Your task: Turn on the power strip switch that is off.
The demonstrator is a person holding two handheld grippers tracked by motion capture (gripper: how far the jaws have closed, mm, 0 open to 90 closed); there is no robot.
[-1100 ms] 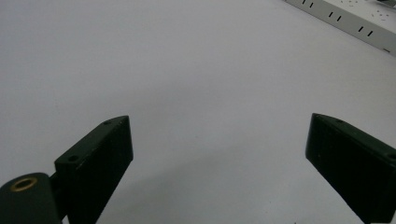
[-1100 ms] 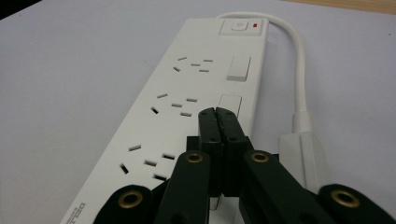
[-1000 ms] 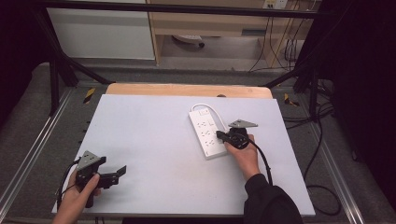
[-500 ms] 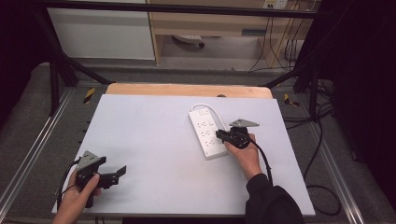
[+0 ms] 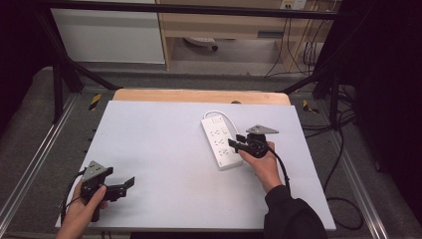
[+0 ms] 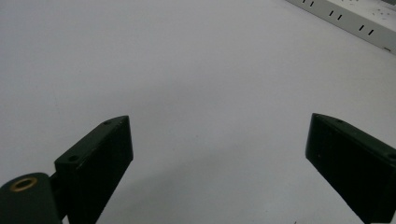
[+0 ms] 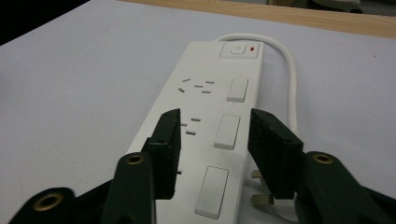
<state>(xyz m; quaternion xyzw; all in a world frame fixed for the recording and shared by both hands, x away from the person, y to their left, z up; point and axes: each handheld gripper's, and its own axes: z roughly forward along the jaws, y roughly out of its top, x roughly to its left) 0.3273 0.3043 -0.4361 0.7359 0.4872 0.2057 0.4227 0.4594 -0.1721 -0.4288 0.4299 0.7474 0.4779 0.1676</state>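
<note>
Power strip (image 5: pixel 220 141), white, lying flat on the table (image 5: pixel 164 149) right of centre, long axis running from the far edge toward the near edge, slightly angled. Rocker switch (image 7: pixel 238 49) with a small red mark at the far end; white cord (image 7: pixel 292 79) leaving that end and curving down the strip's right side. Three socket groups, each paired with a plain white rectangular button. No brand name or readable lettering seen on the casing.

Right gripper (image 5: pixel 234 143): held in the person's right hand (image 5: pixel 262 164), poised over the near half of the strip, tips at its right long edge. Jaws just been opening, now parted partway, pads clear of the casing; nothing clamped between them. In the right gripper view, the middle socket and its button framed between the two jaws. Metal plug prongs (image 7: pixel 259 188) visible just beside the strip's near right edge, under the right-hand jaw.

Left gripper (image 5: pixel 130 182): held in the left hand (image 5: pixel 79 213) near the table's near left corner, well apart from the strip. Jaws spread wide over bare white surface, holding nothing. Strip's edge visible far off at the upper right of the left gripper view.
</note>
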